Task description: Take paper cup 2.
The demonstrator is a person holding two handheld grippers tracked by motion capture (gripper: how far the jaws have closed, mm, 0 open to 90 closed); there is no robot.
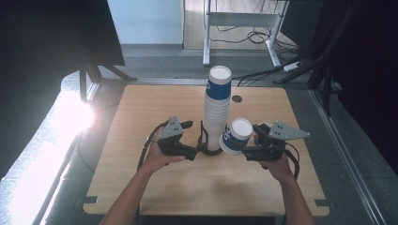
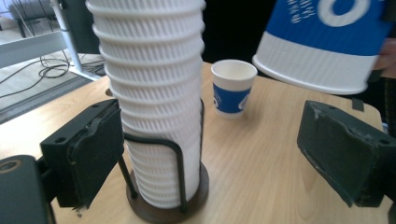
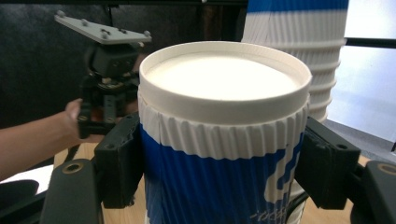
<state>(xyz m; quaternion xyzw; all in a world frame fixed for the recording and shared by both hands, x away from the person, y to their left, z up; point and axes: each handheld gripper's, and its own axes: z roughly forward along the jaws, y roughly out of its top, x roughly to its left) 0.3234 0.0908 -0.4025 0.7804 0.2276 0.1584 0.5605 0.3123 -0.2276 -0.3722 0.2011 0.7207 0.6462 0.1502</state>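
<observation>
Nearest, at the lower middle of the high view, 2 forearms enter from the bottom edge, each hand gripping a tool. The left hand [image 1: 157, 159] holds the left tool [image 1: 199, 137] level and pointed at the foot of the stack [image 1: 217, 112]. In the left gripper view its jaws stand apart, one close beside the wire holder [image 2: 180, 161], the other well clear at the right of the frame; nothing is between the pads.

The right hand [image 1: 277, 166] holds the right tool [image 1: 244, 140] just right of the stack. Its jaws are clamped on a single cup [image 1: 236, 136], pads pressing the ribbed blue wall on both sides, rim toward the camera. The cup is tilted, raised off the worktop [image 1: 141, 108] and near the stack's base.

Judgement: 1 cup is separated from the stack and in transit. The next move calls for turning it upright and setting it down on bare worktop, the left tool bracing the holder.

Farther off, at the middle of the left gripper view, a second cup [image 2: 232, 88] stands upright on the worktop.
</observation>
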